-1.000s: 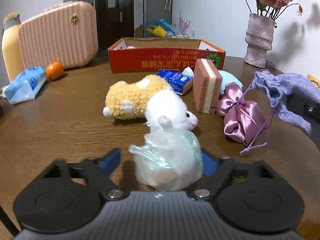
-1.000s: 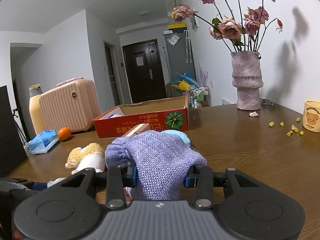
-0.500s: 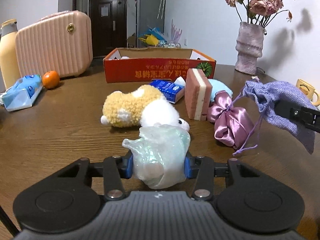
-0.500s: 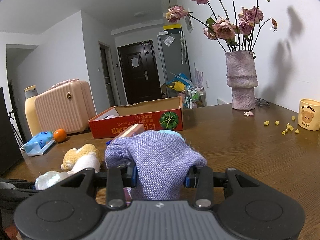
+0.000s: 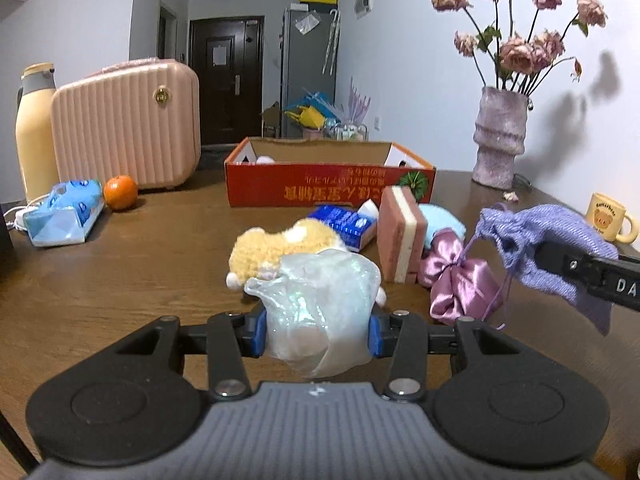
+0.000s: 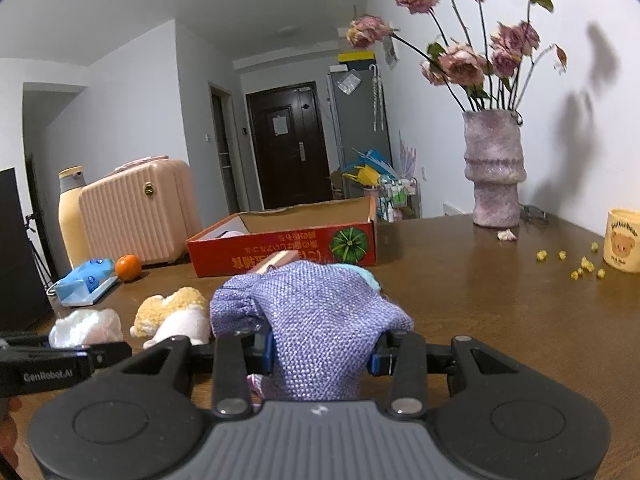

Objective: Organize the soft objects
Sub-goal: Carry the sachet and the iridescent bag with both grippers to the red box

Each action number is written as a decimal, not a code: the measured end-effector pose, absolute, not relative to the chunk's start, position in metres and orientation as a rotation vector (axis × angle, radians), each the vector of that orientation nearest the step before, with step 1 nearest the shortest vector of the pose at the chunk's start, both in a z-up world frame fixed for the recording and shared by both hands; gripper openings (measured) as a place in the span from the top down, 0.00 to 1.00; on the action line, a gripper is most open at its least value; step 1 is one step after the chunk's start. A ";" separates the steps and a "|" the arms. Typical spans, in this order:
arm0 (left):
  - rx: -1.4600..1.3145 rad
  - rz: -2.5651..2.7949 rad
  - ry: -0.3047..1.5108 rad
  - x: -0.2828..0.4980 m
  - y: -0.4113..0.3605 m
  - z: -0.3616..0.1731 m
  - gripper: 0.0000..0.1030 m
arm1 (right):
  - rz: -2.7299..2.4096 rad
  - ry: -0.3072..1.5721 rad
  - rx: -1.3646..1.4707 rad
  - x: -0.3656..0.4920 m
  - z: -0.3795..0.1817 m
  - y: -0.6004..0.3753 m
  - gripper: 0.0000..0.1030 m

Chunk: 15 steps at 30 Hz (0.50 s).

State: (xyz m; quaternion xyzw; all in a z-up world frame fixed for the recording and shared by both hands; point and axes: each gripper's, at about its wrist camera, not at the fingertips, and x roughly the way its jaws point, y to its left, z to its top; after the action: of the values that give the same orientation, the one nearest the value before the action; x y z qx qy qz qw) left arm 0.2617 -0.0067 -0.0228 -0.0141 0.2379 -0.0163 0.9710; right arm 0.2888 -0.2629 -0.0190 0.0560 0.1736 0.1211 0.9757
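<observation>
My left gripper (image 5: 316,336) is shut on a crinkly, pearly white pouch (image 5: 320,304), held just above the brown table (image 5: 140,272). Behind it lie a yellow plush (image 5: 276,244), a pink and white sponge block (image 5: 400,236) and a pink satin bow pouch (image 5: 460,284). A white plush is mostly hidden behind the held pouch. My right gripper (image 6: 322,350) is shut on a purple knit drawstring bag (image 6: 320,316), which hangs in the air at the right of the left wrist view (image 5: 548,236). A red cardboard box (image 5: 328,190) stands open farther back.
A pink suitcase (image 5: 128,124), a yellow bottle (image 5: 34,140), an orange (image 5: 120,192) and a tissue pack (image 5: 64,216) sit at the back left. A vase of flowers (image 5: 500,140) and a yellow mug (image 5: 608,216) stand on the right. A blue packet (image 5: 344,222) lies near the box.
The left jaws closed on the pearly pouch and lifted it off the table, with the view tilting up. The right gripper kept still with the purple bag.
</observation>
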 end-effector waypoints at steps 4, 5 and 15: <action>-0.029 -0.038 0.442 0.260 -0.005 -0.012 0.56 | 0.247 0.329 0.087 0.288 -0.012 -0.260 0.62; -0.031 -0.036 0.431 0.260 -0.005 -0.009 0.57 | 0.247 0.324 0.085 0.289 -0.010 -0.259 0.62; -0.067 -0.036 0.353 0.274 0.004 0.024 0.57 | 0.250 0.256 0.081 0.301 0.019 -0.253 0.62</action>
State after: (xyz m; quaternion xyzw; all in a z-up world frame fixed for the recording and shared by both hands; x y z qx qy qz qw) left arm 0.2736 0.0041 0.0236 -0.0333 0.1755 -0.0179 0.9838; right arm 0.3013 -0.2530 0.0194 0.0401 0.1272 0.1241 0.9833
